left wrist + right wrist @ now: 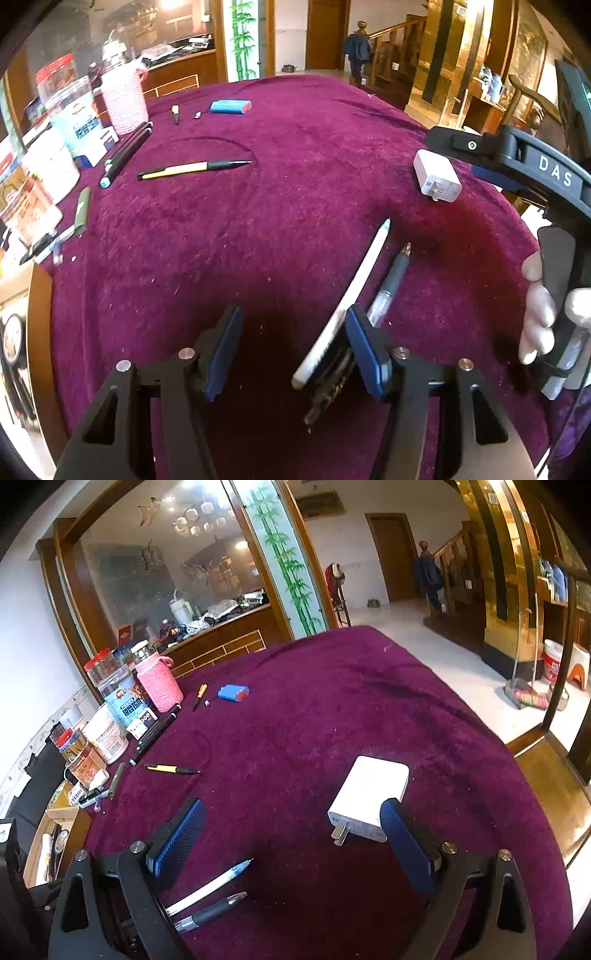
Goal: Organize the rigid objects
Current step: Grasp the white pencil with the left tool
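While both tools hover over the purple tablecloth (295,184), the left gripper (293,347) has its jaws spread wide with nothing between the blue pads; a white pen (347,302) and a grey pen (391,284) lie side by side on the cloth at about its one o'clock, the white one crossing just in front of the right-hand pad. The right gripper (293,843) is likewise wide open and empty, and a white charger (369,797) rests flat on the cloth at its one o'clock, prongs pointing toward the camera, its near corner just behind the right-hand pad; whether they touch I cannot tell. From the right wrist, those two pens sit at seven o'clock beside the left-hand finger. Farther out, at roughly ten o'clock in both views, lie a yellow-and-black pen (192,169), a blue battery pack (231,106) and a small screwdriver (176,113). Along the table's left edge stand a pink knitted jar (159,682) and several plastic tubs (107,734).
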Demonstrator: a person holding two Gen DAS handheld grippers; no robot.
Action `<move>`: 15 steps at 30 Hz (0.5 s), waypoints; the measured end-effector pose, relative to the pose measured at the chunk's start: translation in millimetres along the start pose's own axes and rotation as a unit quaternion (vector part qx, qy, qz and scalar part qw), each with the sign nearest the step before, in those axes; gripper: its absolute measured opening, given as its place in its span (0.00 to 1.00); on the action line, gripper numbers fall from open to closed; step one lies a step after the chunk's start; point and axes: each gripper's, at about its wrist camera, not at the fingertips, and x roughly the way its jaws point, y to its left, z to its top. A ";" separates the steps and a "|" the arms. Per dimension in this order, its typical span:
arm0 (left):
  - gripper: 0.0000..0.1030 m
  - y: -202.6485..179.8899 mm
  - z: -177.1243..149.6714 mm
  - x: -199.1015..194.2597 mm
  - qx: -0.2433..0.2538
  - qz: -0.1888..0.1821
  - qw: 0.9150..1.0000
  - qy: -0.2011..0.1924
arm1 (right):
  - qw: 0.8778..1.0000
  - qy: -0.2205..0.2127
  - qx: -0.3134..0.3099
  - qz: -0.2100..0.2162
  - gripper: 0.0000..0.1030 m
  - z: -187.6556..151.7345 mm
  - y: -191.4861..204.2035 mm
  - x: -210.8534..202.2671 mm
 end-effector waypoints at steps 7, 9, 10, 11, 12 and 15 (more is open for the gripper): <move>0.55 -4.6 2.8 13.7 0.037 -0.004 0.999 0.003 | 1.000 0.015 0.006 0.003 0.94 -1.1 -1.6 6.0; 0.54 -6.7 4.0 14.1 0.043 -0.001 0.999 0.003 | 1.000 0.018 0.006 0.001 0.94 -1.4 -1.4 7.2; 0.51 -9.1 4.5 14.0 0.050 -0.001 0.999 0.003 | 1.000 0.019 0.005 0.001 0.94 -1.5 -1.2 7.5; 0.42 -12.8 5.3 13.7 0.059 -0.005 0.998 0.004 | 1.000 0.020 0.005 0.001 0.94 -1.7 -1.3 7.9; 0.31 -17.6 6.1 13.4 0.069 -0.009 0.998 0.006 | 1.000 0.021 0.005 0.000 0.94 -1.9 -1.4 8.4; 0.08 -36.9 7.2 14.0 0.105 -0.007 0.994 0.009 | 1.000 0.021 0.006 -0.003 0.94 -2.1 -2.6 8.9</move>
